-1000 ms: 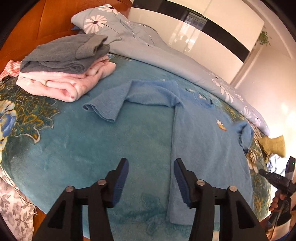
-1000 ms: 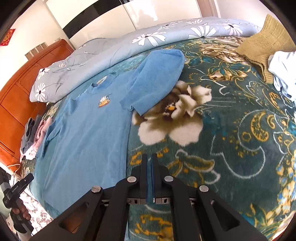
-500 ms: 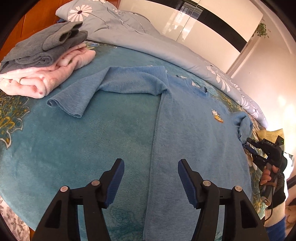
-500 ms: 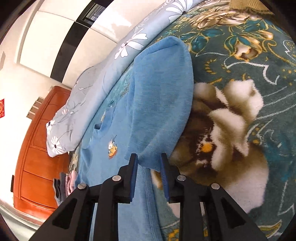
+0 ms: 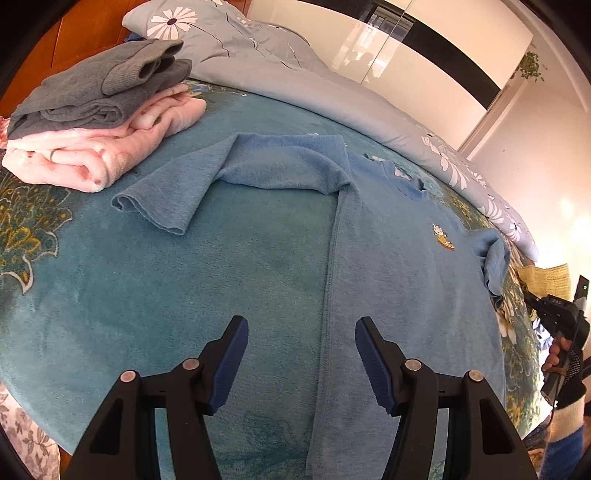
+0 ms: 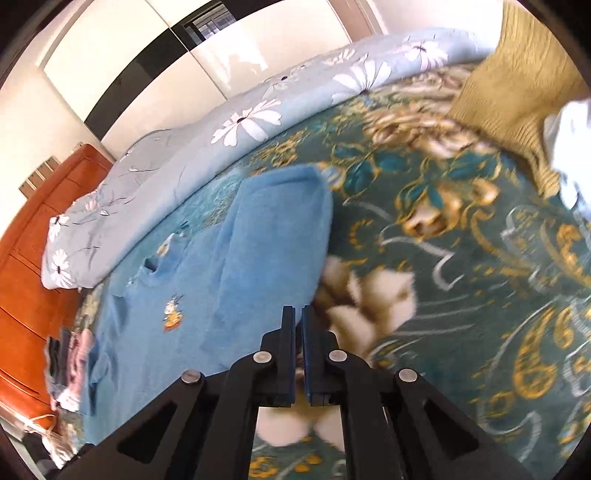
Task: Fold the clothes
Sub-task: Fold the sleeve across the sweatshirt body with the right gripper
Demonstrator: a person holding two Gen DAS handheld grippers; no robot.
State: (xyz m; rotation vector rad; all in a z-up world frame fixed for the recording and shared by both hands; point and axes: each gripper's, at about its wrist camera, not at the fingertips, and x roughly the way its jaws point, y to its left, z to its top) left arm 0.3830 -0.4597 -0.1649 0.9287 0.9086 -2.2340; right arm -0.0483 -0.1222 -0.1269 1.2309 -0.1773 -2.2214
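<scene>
Left wrist view: blue sweater [image 5: 399,266] lies flat, collar toward the bed's far edge, hem near. Left gripper [image 5: 299,354] spread wide over its side seam (not touching visibly). Right gripper [image 6: 298,332] is nearly closed at the sleeve's [image 6: 280,236] edge; grip unclear.

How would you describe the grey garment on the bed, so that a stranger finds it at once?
Start at the orange wooden headboard and look at the teal blanket just below it. A small pile of folded clothes lies there, near the flowered pillow. The grey garment is the top piece, resting on a pink one; the blue shirt lies spread flat, unfolded.
</scene>
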